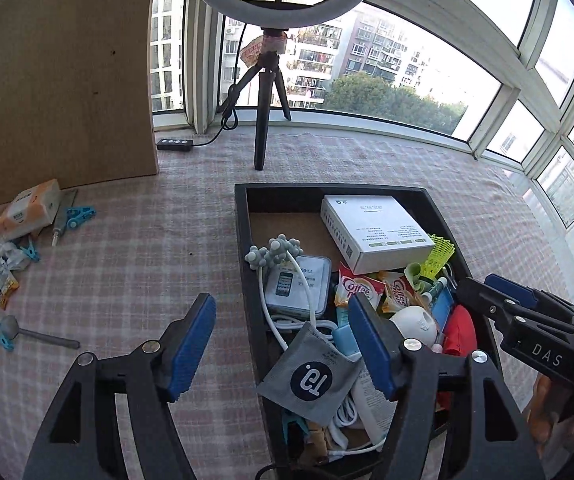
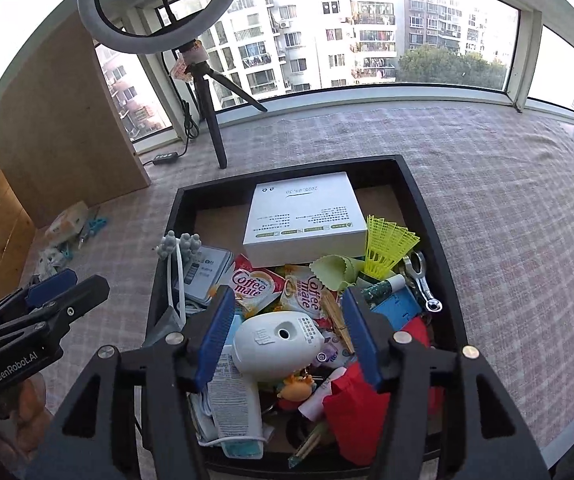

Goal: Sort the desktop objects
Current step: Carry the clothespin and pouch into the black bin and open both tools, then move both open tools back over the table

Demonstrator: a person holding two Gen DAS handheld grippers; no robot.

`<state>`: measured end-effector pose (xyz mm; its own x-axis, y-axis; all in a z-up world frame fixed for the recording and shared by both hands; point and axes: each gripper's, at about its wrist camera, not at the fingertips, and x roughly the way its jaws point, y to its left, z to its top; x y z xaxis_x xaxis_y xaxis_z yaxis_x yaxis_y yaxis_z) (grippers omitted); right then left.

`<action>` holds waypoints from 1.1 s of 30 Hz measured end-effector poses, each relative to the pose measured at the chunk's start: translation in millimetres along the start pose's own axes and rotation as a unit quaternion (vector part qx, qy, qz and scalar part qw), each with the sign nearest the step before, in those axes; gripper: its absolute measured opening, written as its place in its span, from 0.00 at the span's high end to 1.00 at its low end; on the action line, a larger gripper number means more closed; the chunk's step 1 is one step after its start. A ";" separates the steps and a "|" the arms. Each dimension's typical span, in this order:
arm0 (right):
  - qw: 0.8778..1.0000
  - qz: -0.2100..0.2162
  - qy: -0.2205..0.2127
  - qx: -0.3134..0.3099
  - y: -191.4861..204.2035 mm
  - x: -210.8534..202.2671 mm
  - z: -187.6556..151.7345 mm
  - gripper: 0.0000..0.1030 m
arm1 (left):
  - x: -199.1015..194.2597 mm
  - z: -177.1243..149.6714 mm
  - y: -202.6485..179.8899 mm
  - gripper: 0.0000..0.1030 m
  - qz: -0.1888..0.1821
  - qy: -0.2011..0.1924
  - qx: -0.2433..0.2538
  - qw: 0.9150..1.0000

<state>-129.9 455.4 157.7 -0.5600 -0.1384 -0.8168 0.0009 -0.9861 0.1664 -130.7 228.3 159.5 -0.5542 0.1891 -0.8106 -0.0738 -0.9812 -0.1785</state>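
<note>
A black tray on the checked cloth holds a jumble: a white box, Coffee mate sachets, a yellow shuttlecock, a white handheld device, a grey sachet, a white cable and a red pouch. My left gripper is open and empty over the tray's left edge, above the grey sachet. My right gripper is open and empty, its jaws on either side of the white device, above it.
At the left, on the cloth, lie a tissue pack, blue clips, a spoon and wrappers. A wooden board stands at the back left. A ring light on a tripod and a power strip stand by the window.
</note>
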 end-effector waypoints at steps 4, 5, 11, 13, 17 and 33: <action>1.000 0.012 0.001 -0.013 27.2 6.8 1.7 0.46 | -7.5 -2.2 34.2 0.36 0.018 -0.001 -0.018 1.000; 1.000 0.016 0.002 -0.015 34.8 8.4 2.2 0.47 | -9.6 -2.6 43.1 0.36 0.021 -0.001 -0.021 1.000; 0.999 0.030 0.004 -0.042 91.3 17.4 7.3 0.46 | -22.6 -2.0 101.7 0.36 0.053 -0.003 -0.037 0.998; 0.998 0.036 0.003 -0.047 111.2 20.8 9.5 0.46 | -26.1 -1.1 122.4 0.36 0.065 -0.003 -0.040 0.997; 0.997 0.047 0.002 -0.058 151.9 29.2 13.6 0.44 | -31.8 2.1 162.6 0.36 0.088 -0.004 -0.047 0.995; 0.989 0.102 0.032 -0.101 294.4 103.6 48.7 0.44 | -20.3 41.2 325.9 0.36 0.113 0.000 -0.139 0.984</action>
<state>-228.0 155.3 149.1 -0.4783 -0.3349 -0.8119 0.2773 -0.9347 0.2222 -177.7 -96.9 140.8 -0.5310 -0.0335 -0.8467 0.2806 -0.9498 -0.1384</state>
